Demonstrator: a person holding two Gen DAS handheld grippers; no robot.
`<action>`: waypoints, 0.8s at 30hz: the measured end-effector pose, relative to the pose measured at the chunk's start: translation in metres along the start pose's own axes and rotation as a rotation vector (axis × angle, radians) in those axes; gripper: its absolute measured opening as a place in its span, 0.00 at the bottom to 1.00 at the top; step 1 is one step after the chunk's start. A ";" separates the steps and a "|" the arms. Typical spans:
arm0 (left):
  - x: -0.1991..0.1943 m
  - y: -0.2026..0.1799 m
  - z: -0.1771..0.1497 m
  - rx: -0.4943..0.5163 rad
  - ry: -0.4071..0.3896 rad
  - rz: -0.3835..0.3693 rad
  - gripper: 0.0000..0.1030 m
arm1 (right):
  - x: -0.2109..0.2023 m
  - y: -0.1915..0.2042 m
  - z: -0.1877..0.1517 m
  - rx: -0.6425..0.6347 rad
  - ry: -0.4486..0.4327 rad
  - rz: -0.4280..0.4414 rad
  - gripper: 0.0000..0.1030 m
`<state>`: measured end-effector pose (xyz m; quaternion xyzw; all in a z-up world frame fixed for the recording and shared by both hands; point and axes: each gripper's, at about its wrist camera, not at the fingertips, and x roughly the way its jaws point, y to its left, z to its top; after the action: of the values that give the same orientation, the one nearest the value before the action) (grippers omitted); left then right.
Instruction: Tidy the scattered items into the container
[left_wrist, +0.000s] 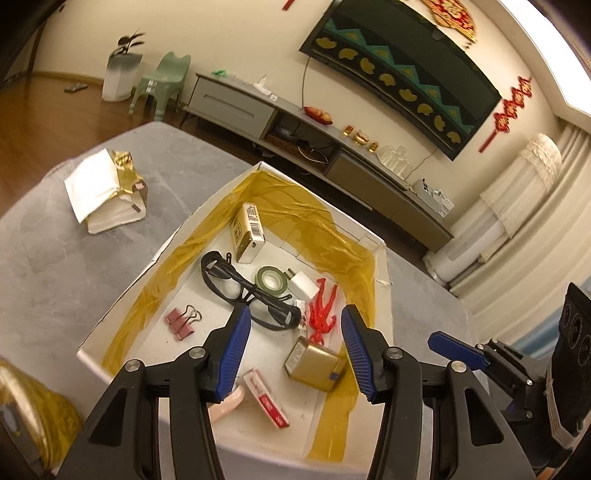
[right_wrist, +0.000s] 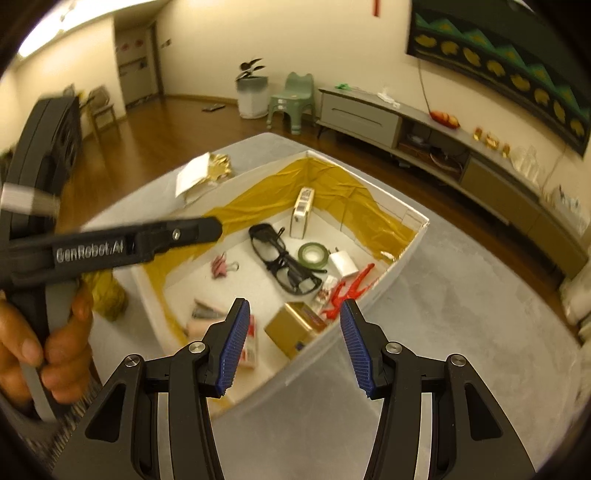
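Over the white box (left_wrist: 122, 295), both grippers hang with nothing in them. The left gripper (left_wrist: 295, 350) has its blue fingers wide apart, and so does the right gripper (right_wrist: 291, 343). Inside the box lie black glasses (left_wrist: 247, 291), a roll of green tape (left_wrist: 271, 278), a white plug (left_wrist: 303, 284), a red toy figure (left_wrist: 323, 310), pink clips (left_wrist: 179, 323), a gold tin (left_wrist: 316, 363), a tall yellow carton (left_wrist: 248, 232) and a small red and white pack (left_wrist: 266, 400). Most things look put away already. One thing left outside is the white and gold packet (left_wrist: 107, 192) on the grey table (left_wrist: 48, 277). It lies past the far left corner of the box, well apart from both grippers, with its long side running roughly along the box wall. The left gripper looks nearer to it, so that hand should probably go. The tall box wall stands between the fingers and the packet, so the gripper would need to pass over it. Something gold and crinkly (left_wrist: 33, 413) also sits on the table near the left hand (right_wrist: 44, 332), just beside the box; I cannot tell what it is.
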<state>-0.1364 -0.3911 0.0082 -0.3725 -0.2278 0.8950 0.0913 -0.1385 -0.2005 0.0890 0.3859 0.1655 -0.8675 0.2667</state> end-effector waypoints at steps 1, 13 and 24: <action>-0.005 -0.003 -0.002 0.015 -0.004 0.003 0.51 | -0.005 0.004 -0.003 -0.025 0.001 -0.008 0.53; -0.013 -0.040 -0.040 0.127 0.087 0.120 0.77 | 0.000 -0.004 -0.022 -0.176 0.255 -0.039 0.53; -0.004 -0.051 -0.057 0.159 0.145 0.212 0.77 | 0.034 -0.018 -0.018 -0.213 0.398 -0.009 0.53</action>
<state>-0.0932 -0.3281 -0.0005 -0.4498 -0.1081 0.8856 0.0416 -0.1577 -0.1880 0.0527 0.5183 0.3072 -0.7532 0.2641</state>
